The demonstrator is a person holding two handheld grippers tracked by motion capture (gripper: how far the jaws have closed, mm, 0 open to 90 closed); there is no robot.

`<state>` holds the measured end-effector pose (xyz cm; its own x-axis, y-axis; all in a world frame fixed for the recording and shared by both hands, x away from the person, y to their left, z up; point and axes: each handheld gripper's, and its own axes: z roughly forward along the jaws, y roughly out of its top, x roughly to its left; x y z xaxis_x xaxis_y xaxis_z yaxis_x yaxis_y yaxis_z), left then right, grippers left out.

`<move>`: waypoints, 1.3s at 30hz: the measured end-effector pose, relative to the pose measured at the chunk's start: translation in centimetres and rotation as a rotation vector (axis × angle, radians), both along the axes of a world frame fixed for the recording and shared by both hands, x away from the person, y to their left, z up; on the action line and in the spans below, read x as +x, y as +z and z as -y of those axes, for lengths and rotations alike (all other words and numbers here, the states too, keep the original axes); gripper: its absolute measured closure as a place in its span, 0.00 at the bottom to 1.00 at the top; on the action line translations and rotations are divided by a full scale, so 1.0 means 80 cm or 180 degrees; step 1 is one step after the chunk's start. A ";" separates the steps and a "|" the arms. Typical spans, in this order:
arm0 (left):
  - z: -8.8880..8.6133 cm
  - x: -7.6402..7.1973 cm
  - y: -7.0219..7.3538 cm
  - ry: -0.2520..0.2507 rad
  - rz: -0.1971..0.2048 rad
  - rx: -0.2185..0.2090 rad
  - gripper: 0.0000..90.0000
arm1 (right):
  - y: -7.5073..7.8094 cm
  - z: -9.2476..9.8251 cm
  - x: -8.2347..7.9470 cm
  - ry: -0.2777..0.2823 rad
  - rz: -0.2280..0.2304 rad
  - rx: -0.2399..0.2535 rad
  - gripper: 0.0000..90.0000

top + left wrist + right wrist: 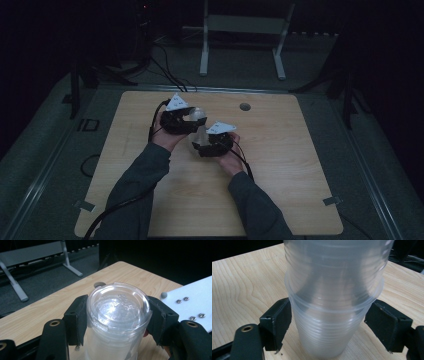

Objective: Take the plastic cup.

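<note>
Wooden table (280, 165) — nested cups' (332, 315) base (117, 303) between left jaws

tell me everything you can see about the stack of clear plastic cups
The stack of clear plastic cups is thin, see-through ribbed plastic: several cups nested, with rolled rims showing where an upper group sits in a lower one. In the left gripper view the upper end shows a flat embossed base, so those cups look upside down. The left tool clamps that end, pads on both sides. The right tool straddles the lower cups, its left pad touching, its right pad apart. It stands over the wooden table.
</note>
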<state>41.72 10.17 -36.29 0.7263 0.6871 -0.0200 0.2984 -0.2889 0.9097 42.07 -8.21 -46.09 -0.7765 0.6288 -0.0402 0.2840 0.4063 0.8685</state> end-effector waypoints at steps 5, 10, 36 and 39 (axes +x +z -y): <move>-0.002 -0.002 0.008 -0.0011 0.0021 -0.0039 0.43 | 0.000 0.000 0.000 0.0000 -0.0006 -0.0007 0.24; -0.003 -0.003 0.014 0.0003 0.0038 -0.0049 0.44 | 0.000 0.000 -0.001 0.0000 0.0002 -0.0010 0.24; -0.026 -0.015 0.063 0.0004 0.0268 -0.0286 0.45 | 0.018 0.013 -0.019 -0.0020 0.0121 0.0092 0.14; -0.028 -0.017 0.067 -0.0004 0.0294 -0.0302 0.45 | 0.019 0.017 -0.021 -0.0027 0.0158 0.0059 0.14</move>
<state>40.34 12.38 -30.96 0.7289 0.6843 -0.0178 0.2117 -0.2006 0.9565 40.36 -9.54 -44.54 -0.7684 0.6365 -0.0668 0.2440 0.3878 0.8889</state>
